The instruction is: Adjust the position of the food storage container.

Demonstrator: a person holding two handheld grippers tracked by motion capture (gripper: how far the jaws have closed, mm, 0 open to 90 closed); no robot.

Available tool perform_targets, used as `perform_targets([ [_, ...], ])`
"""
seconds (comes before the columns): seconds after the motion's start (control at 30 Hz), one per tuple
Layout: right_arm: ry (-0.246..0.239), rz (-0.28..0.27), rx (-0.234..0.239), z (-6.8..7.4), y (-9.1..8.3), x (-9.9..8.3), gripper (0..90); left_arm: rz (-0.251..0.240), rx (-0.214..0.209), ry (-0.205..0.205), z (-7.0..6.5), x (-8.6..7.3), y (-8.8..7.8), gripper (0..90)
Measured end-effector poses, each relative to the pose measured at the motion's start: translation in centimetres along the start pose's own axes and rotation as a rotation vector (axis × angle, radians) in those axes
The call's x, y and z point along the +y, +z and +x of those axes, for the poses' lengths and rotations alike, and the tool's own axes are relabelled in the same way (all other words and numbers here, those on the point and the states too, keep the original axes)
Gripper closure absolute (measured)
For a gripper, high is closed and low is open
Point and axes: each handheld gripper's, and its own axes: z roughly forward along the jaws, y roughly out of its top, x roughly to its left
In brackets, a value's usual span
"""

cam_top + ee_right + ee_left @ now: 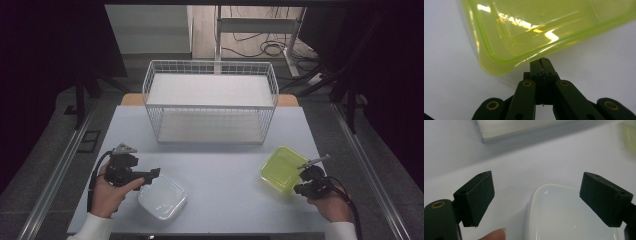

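Translucent yellow-green plastic container (544, 27): glossy, smooth, with bright glare streaks along rim and wall. Clear, milky-white plastic container (162, 197): smooth, glossy, small highlights on its rounded rim. White wire basket (210, 102): thin coated metal mesh, semi-matt, with flat white matt panels as shelves. Pale grey-blue table top (225, 170): smooth, matt, faintly reflective. Left gripper (537, 200): black pads (477, 195) of matt, slightly grainy rubber or foam; brass-coloured rivet in black matt plastic. Right gripper (543, 65): black matt plastic links, brass-coloured metal rivets.
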Motion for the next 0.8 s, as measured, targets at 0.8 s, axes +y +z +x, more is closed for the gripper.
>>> perform_targets([
  [0.8,-0.035,-0.046,0.066,5.5,2.6,4.5,89.2,0.009,0.012,-0.013,0.4,-0.4,0.0,12.2],
])
